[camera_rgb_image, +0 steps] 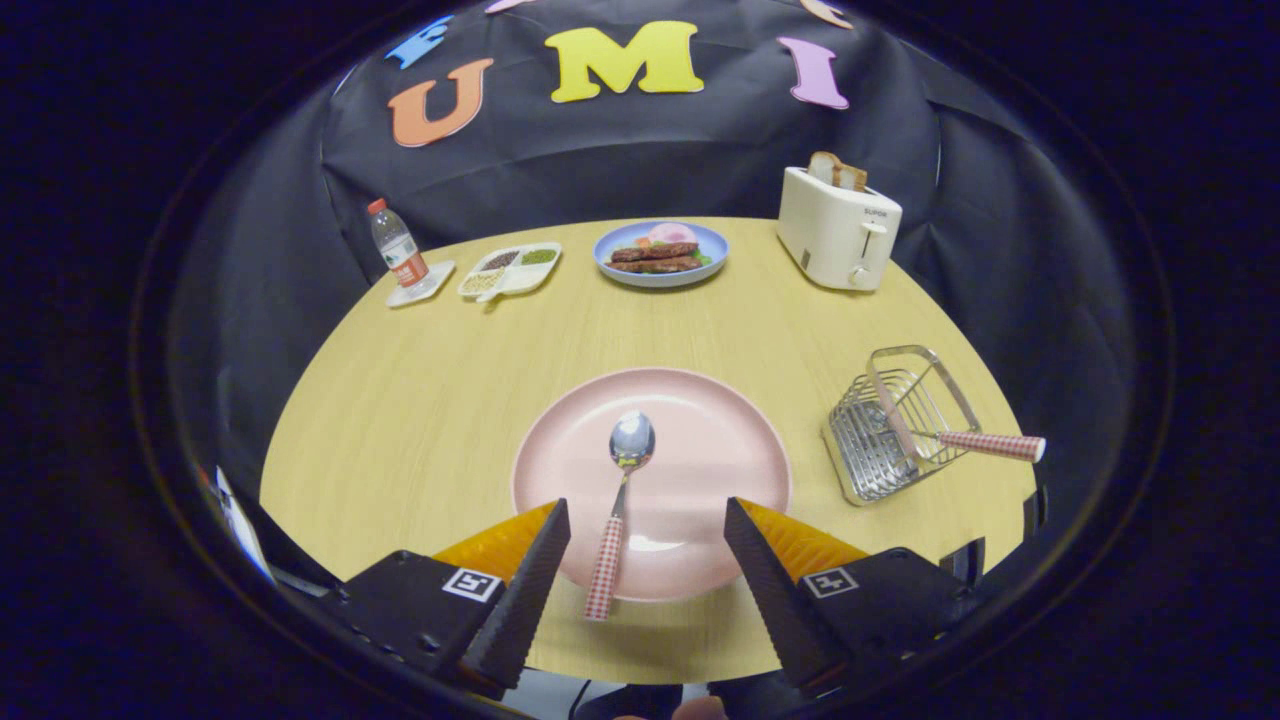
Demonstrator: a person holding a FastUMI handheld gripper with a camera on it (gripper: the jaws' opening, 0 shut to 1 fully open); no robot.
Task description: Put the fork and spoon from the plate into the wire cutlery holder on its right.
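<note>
A pink plate (720,440) lies on the wooden table just ahead of my fingers. On it rests a spoon (622,485) with a shiny bowl and a red-checked handle that points back towards me and overhangs the plate's near rim. My gripper (648,520) hovers open over the plate's near edge, and the spoon's handle lies between the fingers, nearer the left one, untouched. To the right of the plate stands the wire cutlery holder (880,440). A fork sits in it, its red-checked handle (990,445) sticking out to the right.
Along the table's far side stand a water bottle (397,250) on a coaster, a divided tray (510,270) of grains, a blue plate of food (660,255) and a white toaster (838,228) with bread in it. Bare tabletop lies left of the pink plate.
</note>
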